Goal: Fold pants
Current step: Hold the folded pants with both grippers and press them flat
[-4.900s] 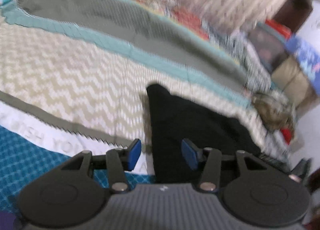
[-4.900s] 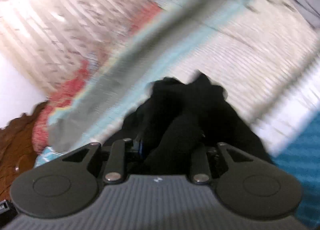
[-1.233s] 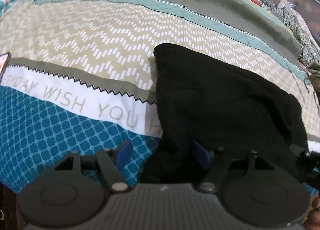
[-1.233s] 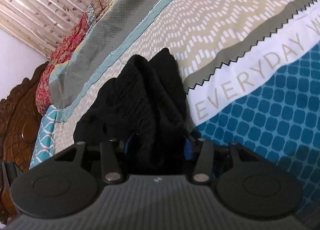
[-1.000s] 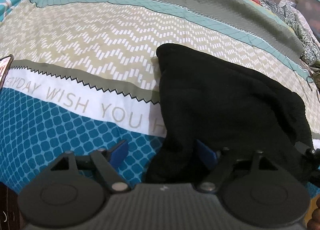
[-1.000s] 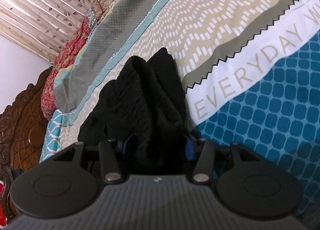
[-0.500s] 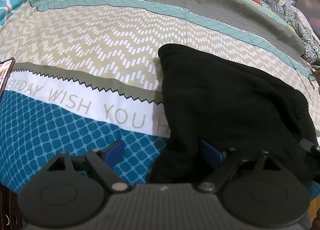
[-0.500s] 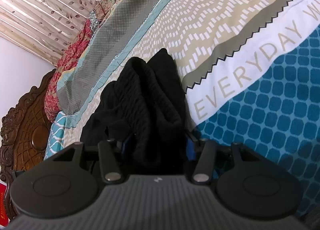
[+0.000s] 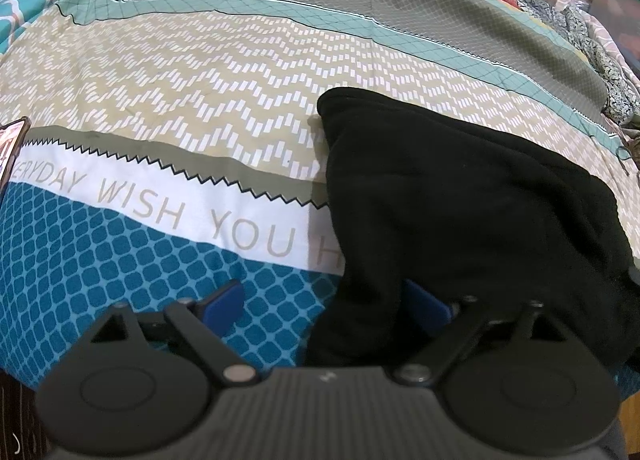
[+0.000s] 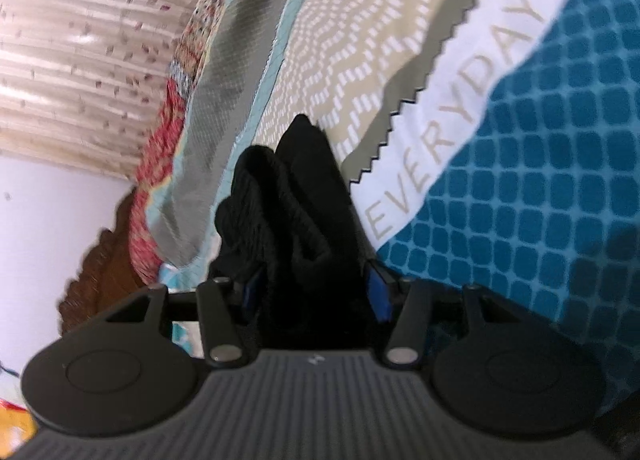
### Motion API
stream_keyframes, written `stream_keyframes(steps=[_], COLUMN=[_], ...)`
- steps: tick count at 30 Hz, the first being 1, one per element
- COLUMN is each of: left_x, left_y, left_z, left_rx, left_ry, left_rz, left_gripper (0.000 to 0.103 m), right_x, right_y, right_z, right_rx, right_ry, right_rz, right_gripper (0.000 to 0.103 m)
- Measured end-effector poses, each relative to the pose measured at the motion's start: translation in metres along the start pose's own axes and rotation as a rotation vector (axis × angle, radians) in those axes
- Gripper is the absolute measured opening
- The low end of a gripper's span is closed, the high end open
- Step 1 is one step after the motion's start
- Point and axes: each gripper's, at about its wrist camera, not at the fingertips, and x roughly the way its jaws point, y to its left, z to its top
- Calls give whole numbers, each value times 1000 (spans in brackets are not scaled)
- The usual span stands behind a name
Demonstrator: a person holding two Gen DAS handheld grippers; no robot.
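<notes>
Two grippers, one garment: black pants (image 9: 460, 196) lying bunched on the printed bedsheet (image 9: 168, 92), partly over the white lettered band, with left gripper (image 9: 328, 304) spread wide, one blue pad bare over the sheet and the other tucked at the cloth edge, holding nothing. Right gripper (image 10: 316, 292) clamped on a thick bundle of the fabric, perhaps several layers, though blurred. Risk of uneven fold or slipping layers if lifted while only one side gripped.

Pants (image 9: 460, 196) lie folded on bed (image 9: 200, 100), at bed's near edge, right of printed lettering. Phone (image 9: 10, 152) at bed's left edge. Curtain (image 10: 80, 40) behind bed's far edge.
</notes>
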Motion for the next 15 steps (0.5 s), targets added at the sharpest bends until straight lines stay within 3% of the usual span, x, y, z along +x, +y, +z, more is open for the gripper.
stream_keyframes(steps=[5,15], left_x=[0,1], left_y=[1,2], left_z=[0,-1], left_rx=[5,6], left_ry=[-2,-3], left_rz=[6,8], left_gripper=[94,98], right_x=[-8,-7], right_y=[-7,-1], right_z=[2,0], right_rx=[70,59], right_ry=[-7,-8], right_rz=[40,35], right_gripper=[55,55])
